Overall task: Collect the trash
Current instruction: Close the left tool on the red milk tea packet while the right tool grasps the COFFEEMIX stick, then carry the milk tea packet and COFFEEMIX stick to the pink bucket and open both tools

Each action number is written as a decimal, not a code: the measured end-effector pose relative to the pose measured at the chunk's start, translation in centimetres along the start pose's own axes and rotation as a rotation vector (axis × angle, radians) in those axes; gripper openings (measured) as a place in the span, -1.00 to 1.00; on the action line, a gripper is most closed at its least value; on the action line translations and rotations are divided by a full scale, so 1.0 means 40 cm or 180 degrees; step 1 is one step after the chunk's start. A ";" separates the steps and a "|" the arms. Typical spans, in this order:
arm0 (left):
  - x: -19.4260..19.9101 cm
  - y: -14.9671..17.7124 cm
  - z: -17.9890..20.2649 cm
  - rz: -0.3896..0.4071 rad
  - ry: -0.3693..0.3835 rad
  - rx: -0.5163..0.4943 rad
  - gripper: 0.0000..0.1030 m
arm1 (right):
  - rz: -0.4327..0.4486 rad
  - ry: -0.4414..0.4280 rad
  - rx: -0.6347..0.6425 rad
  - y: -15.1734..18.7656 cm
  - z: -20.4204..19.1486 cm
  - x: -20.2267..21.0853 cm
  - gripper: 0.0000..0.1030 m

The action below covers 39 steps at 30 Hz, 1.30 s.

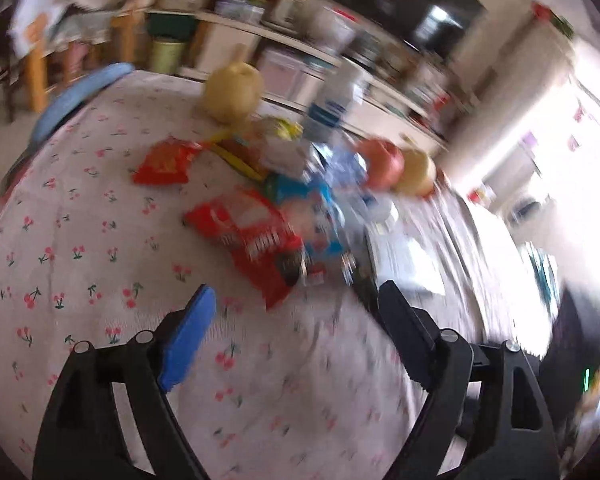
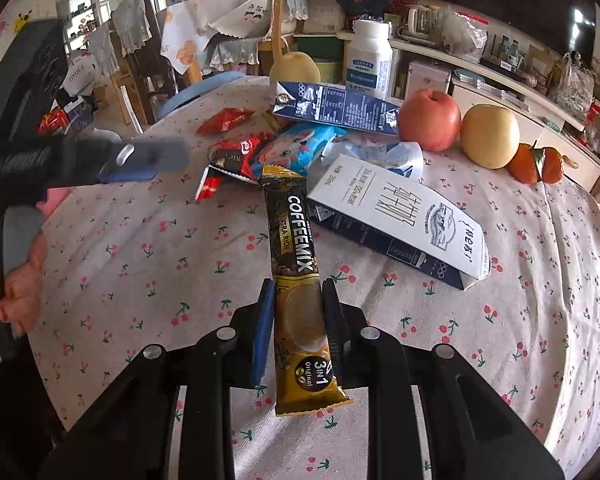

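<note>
Right wrist: gold-black coffee mix sachet [image 2: 300,292] clamped upright in right claw [image 2: 298,292].

A round table under a cherry-print cloth [image 2: 148,256] fills the centre of the right wrist view; at its upper right edge a red apple [image 2: 430,120] sits just beside a yellow pear [image 2: 490,136], with two small oranges [image 2: 536,164] further right; a white supplement bottle [image 2: 369,58] stands at the top centre, another pear [image 2: 294,68] to its left; a white shelf unit [image 2: 512,92] crowded with clutter runs along the upper right.
</note>
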<state>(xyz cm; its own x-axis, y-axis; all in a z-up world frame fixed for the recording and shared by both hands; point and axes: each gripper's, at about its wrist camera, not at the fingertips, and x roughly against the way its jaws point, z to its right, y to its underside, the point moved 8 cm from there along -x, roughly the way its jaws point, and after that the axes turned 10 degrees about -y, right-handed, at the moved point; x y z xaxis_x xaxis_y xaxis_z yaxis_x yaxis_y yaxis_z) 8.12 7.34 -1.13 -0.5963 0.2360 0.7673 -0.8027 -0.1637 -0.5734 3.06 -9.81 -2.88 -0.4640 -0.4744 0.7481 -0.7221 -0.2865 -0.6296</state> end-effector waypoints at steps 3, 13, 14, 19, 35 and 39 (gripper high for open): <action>-0.046 -0.035 -0.026 -0.0008 -0.0305 0.0429 0.64 | 0.0028 -0.0024 -0.0039 0.002 0.005 0.010 -0.50; -0.156 -0.044 -0.036 -0.0287 -0.0935 0.0368 0.01 | 0.0114 -0.0055 -0.0201 0.007 0.018 0.039 -0.50; -0.152 -0.045 -0.040 -0.0292 -0.0980 0.0331 -0.06 | 0.0119 -0.0062 -0.0199 0.007 0.017 0.043 -0.50; -0.110 -0.030 -0.061 -0.0297 -0.0798 0.0367 -0.22 | 0.0126 -0.0110 -0.0210 0.008 0.006 0.047 -0.50; 0.064 0.087 -0.231 0.0046 -0.0761 0.0366 -0.26 | 0.0066 -0.0705 -0.0455 0.012 -0.072 0.002 -0.50; 0.116 0.087 -0.248 0.0224 -0.0835 0.0277 -0.26 | 0.0088 -0.0820 -0.0487 0.017 -0.102 0.001 -0.50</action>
<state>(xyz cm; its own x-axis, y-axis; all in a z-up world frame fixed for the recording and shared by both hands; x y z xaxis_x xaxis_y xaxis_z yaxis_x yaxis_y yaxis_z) 2.66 17.36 -2.39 -0.6236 -0.0330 0.7810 -0.7503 -0.2552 -0.6099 0.47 -6.63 -2.41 -0.3532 -0.6814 0.6410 -0.7891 -0.1511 -0.5954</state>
